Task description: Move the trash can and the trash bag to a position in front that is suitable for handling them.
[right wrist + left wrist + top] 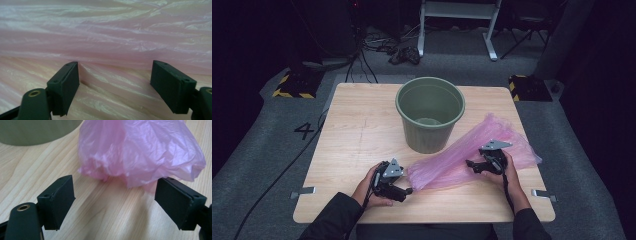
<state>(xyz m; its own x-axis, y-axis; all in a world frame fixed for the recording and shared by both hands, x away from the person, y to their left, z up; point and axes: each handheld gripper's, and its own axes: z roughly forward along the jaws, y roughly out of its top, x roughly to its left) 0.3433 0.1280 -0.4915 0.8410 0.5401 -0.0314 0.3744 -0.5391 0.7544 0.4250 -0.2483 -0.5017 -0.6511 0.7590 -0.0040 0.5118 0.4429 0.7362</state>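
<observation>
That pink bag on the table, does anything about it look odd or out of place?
Nothing is damaged or spilled. The pink bag lies crumpled and bunched on the table beside the green bucket, not lining it.

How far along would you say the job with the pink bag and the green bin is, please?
Early. Done: little; the bin stands upright on the table with no liner over its rim. In hand: the pink bag lies flat beside the bin; the left gripper is open at its bunched end, the right gripper is open over its middle, neither gripping. Left, probably: grasp, open and fit it in the bin.
</observation>
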